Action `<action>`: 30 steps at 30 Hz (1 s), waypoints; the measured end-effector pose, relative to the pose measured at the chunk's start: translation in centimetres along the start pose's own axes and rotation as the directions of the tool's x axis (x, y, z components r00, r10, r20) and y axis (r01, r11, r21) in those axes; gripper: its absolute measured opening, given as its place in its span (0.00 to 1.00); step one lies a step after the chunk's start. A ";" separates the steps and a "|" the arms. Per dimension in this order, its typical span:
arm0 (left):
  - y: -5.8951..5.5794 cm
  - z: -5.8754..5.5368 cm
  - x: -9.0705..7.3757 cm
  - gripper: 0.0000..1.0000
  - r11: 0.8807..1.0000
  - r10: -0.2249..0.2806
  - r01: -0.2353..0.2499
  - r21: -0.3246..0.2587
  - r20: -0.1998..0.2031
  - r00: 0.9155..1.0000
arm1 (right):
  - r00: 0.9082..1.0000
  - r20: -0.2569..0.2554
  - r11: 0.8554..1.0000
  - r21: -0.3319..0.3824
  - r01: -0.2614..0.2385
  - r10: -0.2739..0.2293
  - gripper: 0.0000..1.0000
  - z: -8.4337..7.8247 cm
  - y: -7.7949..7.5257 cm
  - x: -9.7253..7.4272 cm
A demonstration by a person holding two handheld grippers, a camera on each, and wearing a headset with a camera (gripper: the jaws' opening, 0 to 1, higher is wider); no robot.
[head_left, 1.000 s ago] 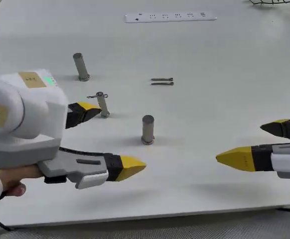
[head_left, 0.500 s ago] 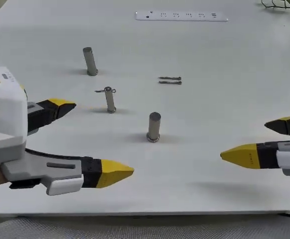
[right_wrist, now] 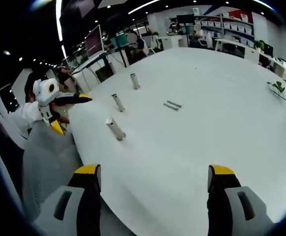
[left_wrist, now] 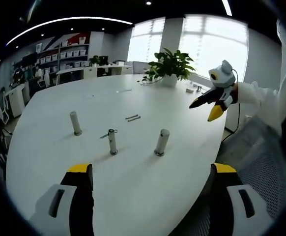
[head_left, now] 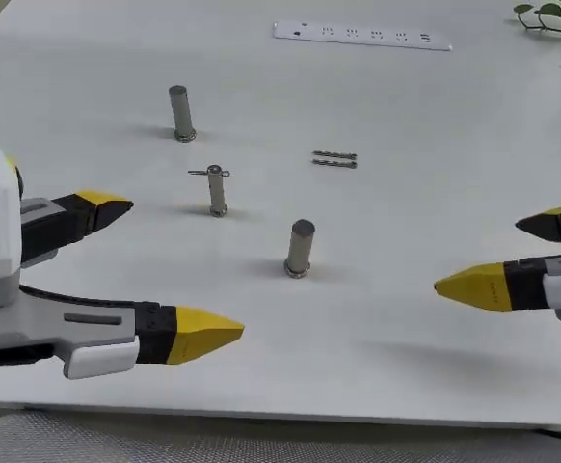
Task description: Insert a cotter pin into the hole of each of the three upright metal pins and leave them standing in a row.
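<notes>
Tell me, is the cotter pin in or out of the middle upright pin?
In. A cotter pin projects sideways from the top of the middle pin; two spare cotter pins lie loose on the table.

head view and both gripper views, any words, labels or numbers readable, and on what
No text can be read in any view.
On the power strip: any print is too small to read.
On the red wall panel: blurred, no letters can be made out.
On the metal pins: no markings visible.
</notes>
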State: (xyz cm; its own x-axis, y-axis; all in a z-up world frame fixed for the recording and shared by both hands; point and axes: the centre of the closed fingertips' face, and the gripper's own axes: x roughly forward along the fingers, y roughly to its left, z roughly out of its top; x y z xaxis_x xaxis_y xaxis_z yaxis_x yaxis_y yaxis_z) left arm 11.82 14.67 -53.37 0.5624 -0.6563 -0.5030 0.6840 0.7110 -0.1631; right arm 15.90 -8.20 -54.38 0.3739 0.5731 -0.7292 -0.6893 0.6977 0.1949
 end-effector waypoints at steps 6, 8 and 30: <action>0.2 -0.3 -0.1 0.99 1.000 0.007 -0.007 -0.011 -0.010 1.000 | 0.997 -0.071 0.992 -0.123 0.000 -0.009 0.88 1.6 -1.2 0.3; 0.3 0.0 -0.2 0.99 1.000 0.016 -0.016 -0.010 0.001 1.000 | 0.996 -0.085 0.985 -0.171 -0.017 0.003 0.87 2.4 -1.3 0.5; 0.3 1.6 -1.3 0.99 0.993 0.070 -0.063 -0.096 0.070 0.995 | 0.953 -0.295 0.852 -0.481 -0.208 0.066 0.67 8.9 -1.7 6.9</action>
State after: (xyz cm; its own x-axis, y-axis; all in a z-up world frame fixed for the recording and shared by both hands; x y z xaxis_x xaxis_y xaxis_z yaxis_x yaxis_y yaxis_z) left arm 12.07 15.32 -51.44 0.6398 -0.6214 -0.4522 0.5997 0.7717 -0.2118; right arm 25.19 -1.53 -53.89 0.1276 0.4657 -0.8757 -0.9634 0.2681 0.0022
